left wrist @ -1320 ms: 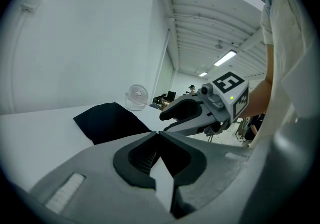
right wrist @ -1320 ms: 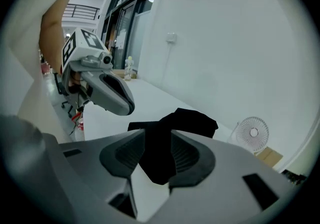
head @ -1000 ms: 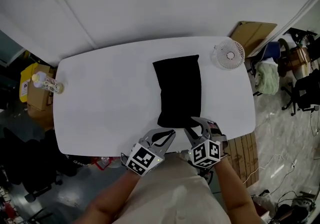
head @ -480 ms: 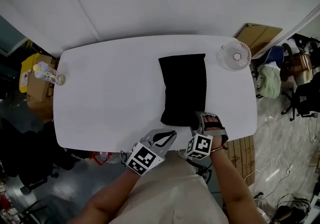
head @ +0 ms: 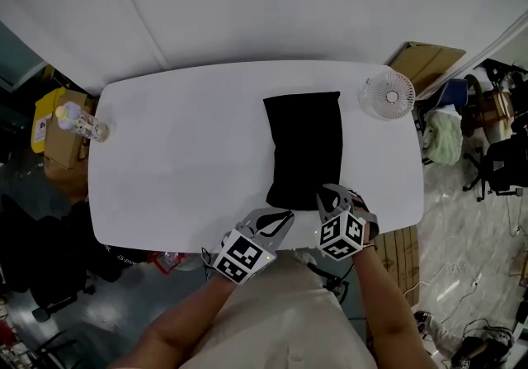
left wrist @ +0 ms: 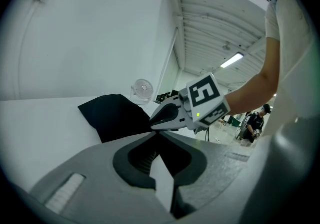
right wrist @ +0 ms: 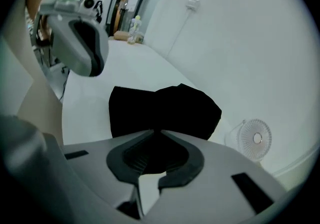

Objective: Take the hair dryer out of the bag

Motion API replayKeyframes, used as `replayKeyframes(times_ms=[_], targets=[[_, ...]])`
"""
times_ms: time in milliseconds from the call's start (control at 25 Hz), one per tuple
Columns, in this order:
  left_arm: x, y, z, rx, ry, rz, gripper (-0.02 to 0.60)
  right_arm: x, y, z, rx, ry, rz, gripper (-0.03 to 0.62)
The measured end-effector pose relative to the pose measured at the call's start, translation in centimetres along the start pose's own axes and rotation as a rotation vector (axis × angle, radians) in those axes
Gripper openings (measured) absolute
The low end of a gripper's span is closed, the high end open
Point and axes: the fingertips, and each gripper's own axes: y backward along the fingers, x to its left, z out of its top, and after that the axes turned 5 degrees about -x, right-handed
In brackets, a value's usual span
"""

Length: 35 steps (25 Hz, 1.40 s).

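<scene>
the right gripper jaws are closing on the near edge of the black bag. the left gripper jaws are together and empty, just beside that edge. the bag lies right of centre on the white table. the hair dryer is unseen, presumably inside, so taking it out has barely begun. only the left gripper view shows the right tips meeting the bag's corner, and only the head view shows the bag's whole outline.

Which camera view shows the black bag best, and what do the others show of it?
The head view: the black bag lies flat on the table, nearly its whole outline visible. The left gripper view shows it low from the side, partly covered. The right gripper view shows it close, its near edge hidden.
</scene>
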Motion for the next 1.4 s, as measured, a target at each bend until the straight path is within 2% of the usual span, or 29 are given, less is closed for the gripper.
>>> replayKeyframes(times_ms=[160,320,440,600,800,960,1040,1160,1400], targets=[[1.0,-1.1,0.5,0.019,-0.088,0.056,0.02,-1.8,0.9,1.1,-0.075,-0.239,0.025,0.044],[2.3,-2.3,2.0,0.021,-0.186,0.126,0.033,-3.0,1.6,1.7,-0.136,-0.432,0.054,0.043],[3.0,-3.4,2.2,0.061,-0.262,0.149,0.147,-3.9,2.1,2.1,-0.182,-0.55,0.077,0.043],[3.7,-4.9,1.6,0.153,-0.389,0.164,0.21,-4.9,2.6,2.4,-0.225,-0.659,0.1,0.043],[5.2,-6.7,1.0,0.268,-0.516,0.194,0.21,-5.7,3.3,2.4,-0.247,-0.702,0.091,0.043],[6.5,-8.0,0.6,0.335,-0.542,0.166,0.196,-6.0,3.6,2.0,-0.262,-0.745,0.087,0.043],[6.6,-8.5,0.3,0.372,-0.524,0.108,0.028,-6.2,3.8,1.6,-0.269,-0.766,0.082,0.043],[6.9,-9.0,0.9,0.421,-0.509,0.036,0.014,-6.6,3.9,1.0,-0.276,-0.789,0.066,0.043],[6.9,-9.2,5.5,0.439,-0.447,-0.047,0.014,-8.1,4.5,0.9,-0.321,-0.847,0.001,0.043]])
